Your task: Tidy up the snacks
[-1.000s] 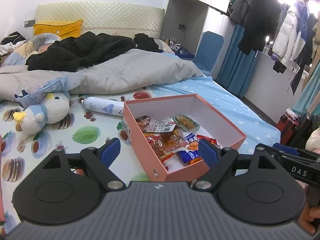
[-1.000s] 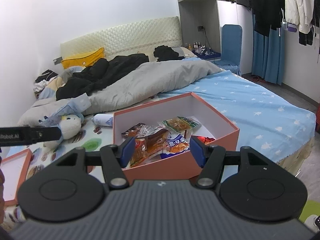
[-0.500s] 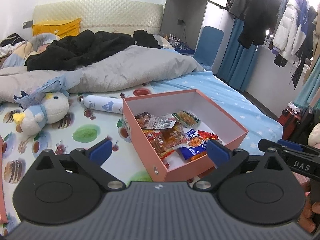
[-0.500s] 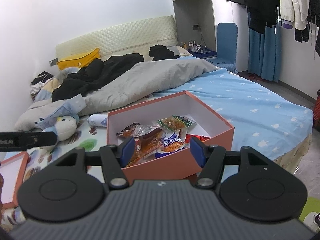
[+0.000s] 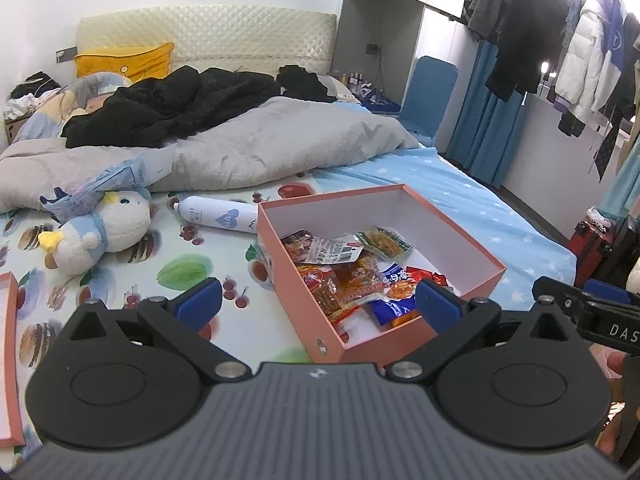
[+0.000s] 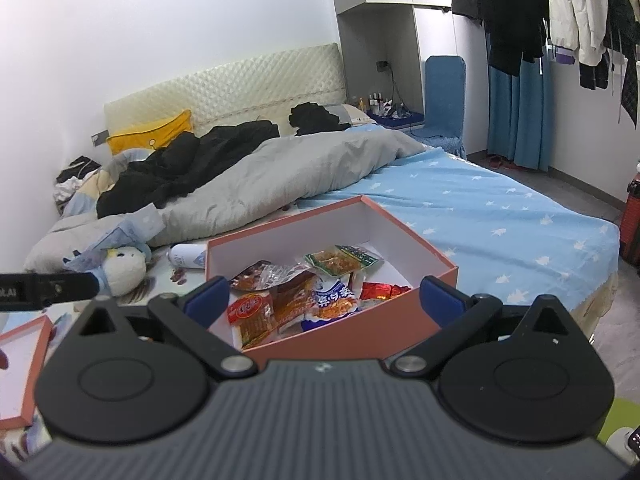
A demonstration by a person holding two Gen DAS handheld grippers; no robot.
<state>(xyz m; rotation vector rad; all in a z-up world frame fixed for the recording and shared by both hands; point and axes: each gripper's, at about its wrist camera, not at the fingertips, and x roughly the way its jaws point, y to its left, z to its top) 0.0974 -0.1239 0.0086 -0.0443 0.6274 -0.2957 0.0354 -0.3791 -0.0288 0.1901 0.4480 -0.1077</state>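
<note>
Snack packets (image 5: 352, 276), crinkly foil and plastic pouches in orange, red, blue and green, lie heaped in an open salmon-pink cardboard box with a white inside (image 5: 460, 248), which rests on the fruit-print sheet (image 5: 120, 280) of a bed. From the left wrist view, the left gripper (image 5: 318, 300) hangs just in front of the box's near corner, its blue-tipped fingers (image 5: 198, 300) spread wide with nothing pinched between them. Beyond the box lie a white cylindrical bottle with a blue heart (image 5: 218, 219) and a white plush duck in a blue scarf (image 5: 100, 232); a rumpled grey duvet (image 5: 260, 152) covers the far half of the bed.

From the right wrist view, the same packets (image 6: 304, 296) fill the near end of the box (image 6: 416, 248). The right gripper (image 6: 324, 298) faces the box's near wall, its jaws opening, its blue fingertips (image 6: 438, 298) apart and touching nothing. A salmon-pink box lid (image 6: 24, 356) lies at the left edge, well apart from the box.
</note>
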